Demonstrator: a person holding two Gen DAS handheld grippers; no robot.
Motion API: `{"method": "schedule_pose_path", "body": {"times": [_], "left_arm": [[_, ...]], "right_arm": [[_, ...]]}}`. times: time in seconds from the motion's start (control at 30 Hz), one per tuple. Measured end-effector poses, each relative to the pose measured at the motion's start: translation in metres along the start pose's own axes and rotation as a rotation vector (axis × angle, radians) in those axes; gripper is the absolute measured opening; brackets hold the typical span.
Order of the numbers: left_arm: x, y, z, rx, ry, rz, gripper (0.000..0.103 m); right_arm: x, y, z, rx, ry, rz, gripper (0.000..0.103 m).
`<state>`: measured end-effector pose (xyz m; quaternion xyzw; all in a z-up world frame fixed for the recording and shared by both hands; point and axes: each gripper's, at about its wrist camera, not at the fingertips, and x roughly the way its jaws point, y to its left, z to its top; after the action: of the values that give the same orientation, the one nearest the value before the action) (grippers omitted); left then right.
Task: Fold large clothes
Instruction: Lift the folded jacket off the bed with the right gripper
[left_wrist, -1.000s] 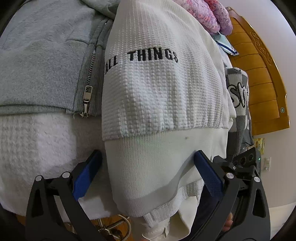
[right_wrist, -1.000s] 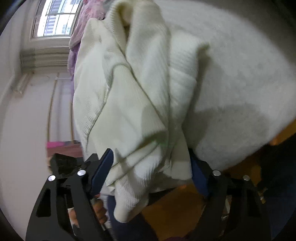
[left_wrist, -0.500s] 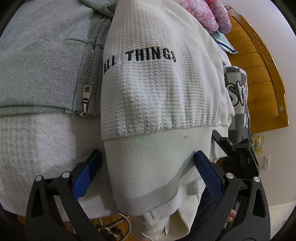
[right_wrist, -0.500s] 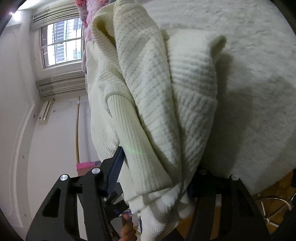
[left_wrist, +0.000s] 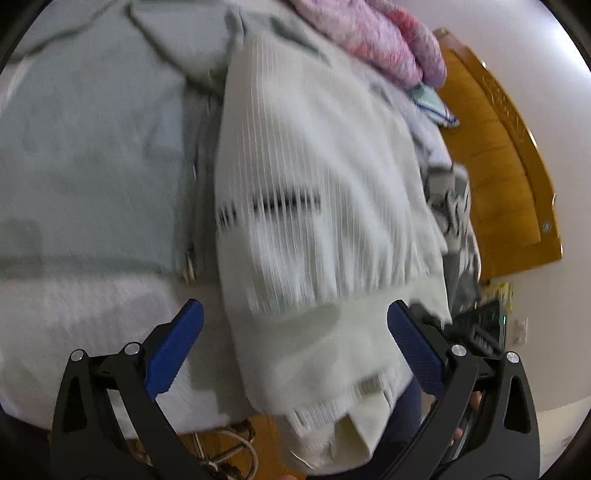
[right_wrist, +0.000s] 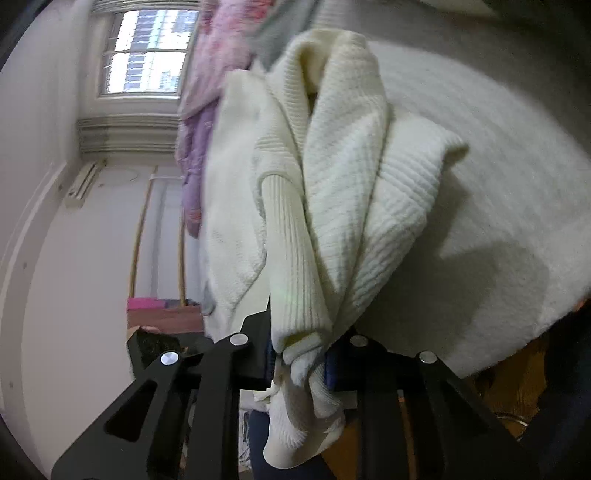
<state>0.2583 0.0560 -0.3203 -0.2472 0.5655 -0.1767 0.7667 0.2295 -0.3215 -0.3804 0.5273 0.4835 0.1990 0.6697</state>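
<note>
A cream waffle-knit sweater (left_wrist: 314, 206) with black lettering lies on the bed, its ribbed hem hanging over the front edge. My left gripper (left_wrist: 295, 332) is open, its blue pads either side of the hem and apart from it. My right gripper (right_wrist: 299, 354) is shut on a bunched ribbed part of the same sweater (right_wrist: 332, 192), which rises in folds from the jaws. The left wrist view is motion-blurred.
A grey zip hoodie (left_wrist: 96, 155) lies left of the sweater on the white fleecy bed cover (left_wrist: 74, 332). Pink and purple bedding (left_wrist: 373, 40) is piled behind. A wooden headboard (left_wrist: 506, 166) stands right. A window (right_wrist: 147, 55) and wall are left in the right wrist view.
My right gripper has closed fully on the bunched sweater. My left gripper has pulled back a little from the hem, still open, and its view has blurred.
</note>
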Motion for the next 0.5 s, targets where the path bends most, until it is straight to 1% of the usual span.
{"method": "schedule_pose_path", "body": {"times": [0.13,0.2,0.23,0.27,0.33,0.37,0.43,0.5], "left_arm": [[0.007,0.003,0.044,-0.018,-0.011,0.016,0.099],[0.018,0.004,0.067,-0.017,-0.021,0.081,0.099],[0.024,0.004,0.076,-0.013,-0.019,0.087,0.099],[0.03,0.006,0.085,-0.018,-0.016,0.075,0.099],[0.044,0.01,0.099,-0.046,0.013,0.038,0.099],[0.052,0.014,0.105,-0.064,0.028,0.051,0.099],[0.065,0.016,0.112,-0.056,0.058,0.077,0.099],[0.068,0.012,0.117,-0.021,0.046,0.081,0.099]], "right_arm": [[0.0,0.002,0.002,0.0,0.01,-0.023,0.018],[0.005,-0.001,0.003,0.014,0.015,-0.026,0.018],[0.008,-0.001,0.004,0.021,0.017,-0.03,0.018],[0.013,0.001,0.006,0.026,0.021,-0.033,0.018],[0.01,0.002,0.01,0.029,0.028,-0.033,0.018],[0.014,0.009,0.012,0.032,0.029,-0.035,0.018],[0.022,0.013,0.018,0.039,0.036,-0.041,0.018],[0.021,0.012,0.021,0.049,0.041,-0.043,0.018]]}}
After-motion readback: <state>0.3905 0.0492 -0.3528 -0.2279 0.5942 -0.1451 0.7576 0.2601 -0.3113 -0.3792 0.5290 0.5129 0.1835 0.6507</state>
